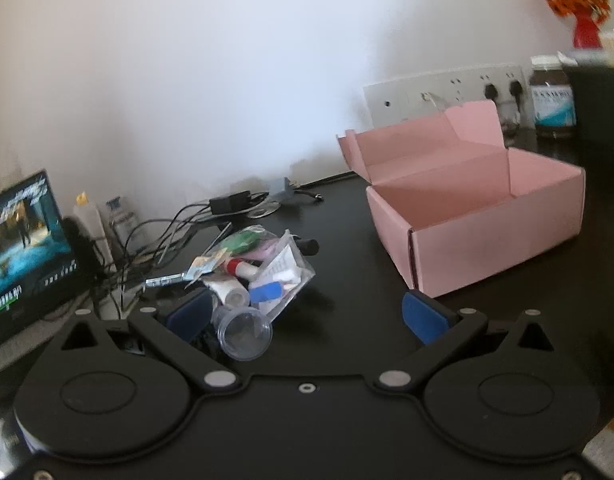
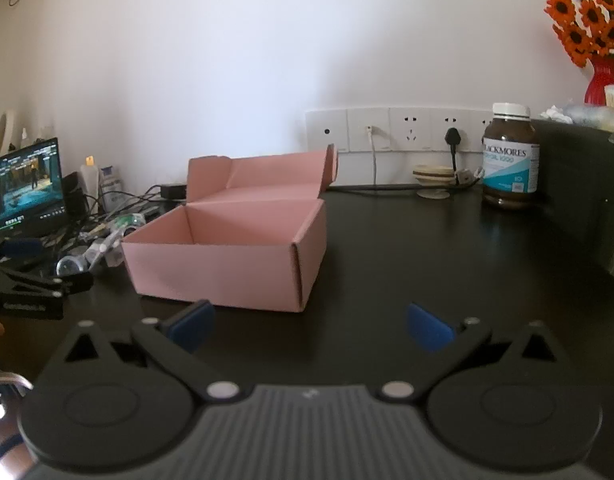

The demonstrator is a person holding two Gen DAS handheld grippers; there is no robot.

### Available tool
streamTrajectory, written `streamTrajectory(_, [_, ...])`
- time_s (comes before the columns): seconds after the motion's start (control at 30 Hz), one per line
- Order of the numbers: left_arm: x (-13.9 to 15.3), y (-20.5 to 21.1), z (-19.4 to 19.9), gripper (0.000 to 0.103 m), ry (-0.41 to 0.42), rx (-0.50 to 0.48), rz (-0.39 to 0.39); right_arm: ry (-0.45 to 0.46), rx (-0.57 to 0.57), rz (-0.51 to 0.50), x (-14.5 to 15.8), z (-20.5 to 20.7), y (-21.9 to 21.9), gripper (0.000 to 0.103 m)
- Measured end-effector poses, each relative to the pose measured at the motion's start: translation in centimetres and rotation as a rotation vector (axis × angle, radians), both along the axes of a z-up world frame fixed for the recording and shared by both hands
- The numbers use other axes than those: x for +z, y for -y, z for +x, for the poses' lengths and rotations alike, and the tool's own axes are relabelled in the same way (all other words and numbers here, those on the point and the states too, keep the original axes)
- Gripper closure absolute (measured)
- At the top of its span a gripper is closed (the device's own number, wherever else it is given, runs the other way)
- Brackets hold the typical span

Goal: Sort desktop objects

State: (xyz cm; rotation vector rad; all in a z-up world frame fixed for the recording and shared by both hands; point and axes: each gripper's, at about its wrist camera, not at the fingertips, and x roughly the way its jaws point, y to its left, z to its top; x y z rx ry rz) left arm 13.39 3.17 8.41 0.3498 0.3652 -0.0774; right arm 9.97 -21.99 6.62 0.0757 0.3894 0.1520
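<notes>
Overhead white wall, black desk, open pink box, laptop

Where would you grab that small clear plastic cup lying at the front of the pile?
Probably across the round rim of the small clear plastic cup. It lies tipped over, its mouth facing the open left gripper, at the near edge of the clutter. Coming straight from the front, one finger on either side of the wall just behind the rim, avoids the clear plastic bag behind it.
</notes>
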Motion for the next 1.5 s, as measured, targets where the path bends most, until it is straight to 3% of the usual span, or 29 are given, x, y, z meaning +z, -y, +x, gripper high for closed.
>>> streamTrajectory(0.4, [0.8,-1.4,1.6,0.0,-0.089,-0.101,-0.022,-0.001,0.007,-0.025,0.3,0.3,-0.7,0.001])
streamTrajectory(0.63, [0.5,-1.5,1.1,0.0,-0.054,-0.133,0.025,-0.004,0.005,-0.047,0.4,0.6,-1.3,0.001])
streamTrajectory(0.9, [0.5,-1.7,1.7,0.0,-0.06,-0.188,-0.001,-0.004,0.012,-0.084,0.5,0.8,-2.4,0.001])
streamTrajectory(1.03, [0.5,-1.7,2.0,0.0,-0.016,-0.163,0.028,-0.006,0.01,-0.077,0.6,0.9,-2.3,0.001])
streamTrajectory(1.5, [0.6,-2.1,1.8,0.0,-0.008,-0.173,0.0,-0.032,-0.024,-0.046,-0.2,1.6,-1.6,0.001])
